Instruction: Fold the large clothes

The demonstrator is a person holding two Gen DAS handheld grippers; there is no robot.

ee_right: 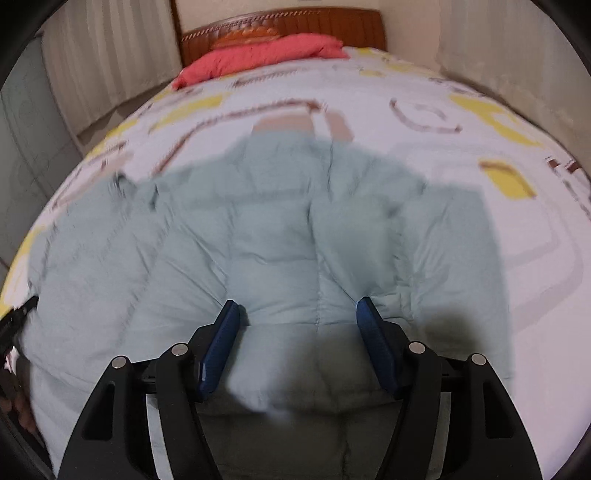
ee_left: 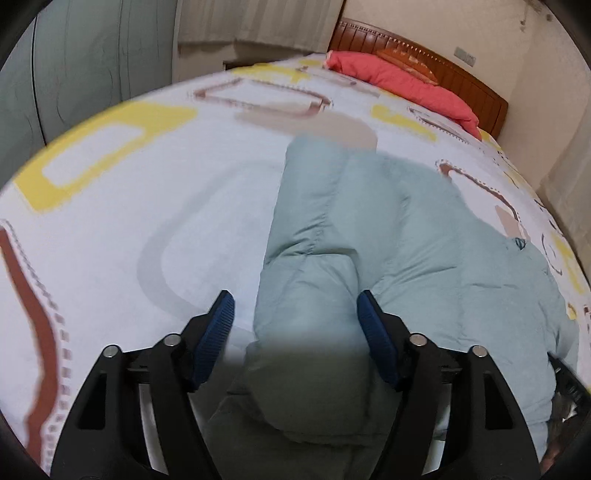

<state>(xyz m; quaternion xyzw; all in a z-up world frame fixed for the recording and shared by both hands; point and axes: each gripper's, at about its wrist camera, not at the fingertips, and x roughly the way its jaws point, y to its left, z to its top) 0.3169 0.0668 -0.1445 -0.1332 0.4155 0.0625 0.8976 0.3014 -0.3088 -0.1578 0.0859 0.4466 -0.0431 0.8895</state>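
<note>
A pale green quilted down jacket (ee_left: 388, 236) lies spread on the bed (ee_left: 147, 206), on a light sheet printed with yellow and brown shapes. Its near end runs out under both cameras into deep shadow, so the hem there cannot be made out, and the right wrist view is smeared with blur that hides the seams. From the left wrist view one puffy sleeve (ee_left: 314, 206) is laid lengthwise along the jacket's left edge; the jacket's far right side is cut off by the lens rim. Beyond the jacket, a coral-red pillow (ee_right: 258, 55) rests against the wooden headboard (ee_right: 332, 22).

The left claw (ee_left: 295, 306) stands released, its blue pads either side of the sleeve's near end without pressing it. The right claw (ee_right: 297, 314) is likewise spread wide over the jacket's middle panels, gripping nothing. A dark object at the jacket's near corner is too cropped to identify.
</note>
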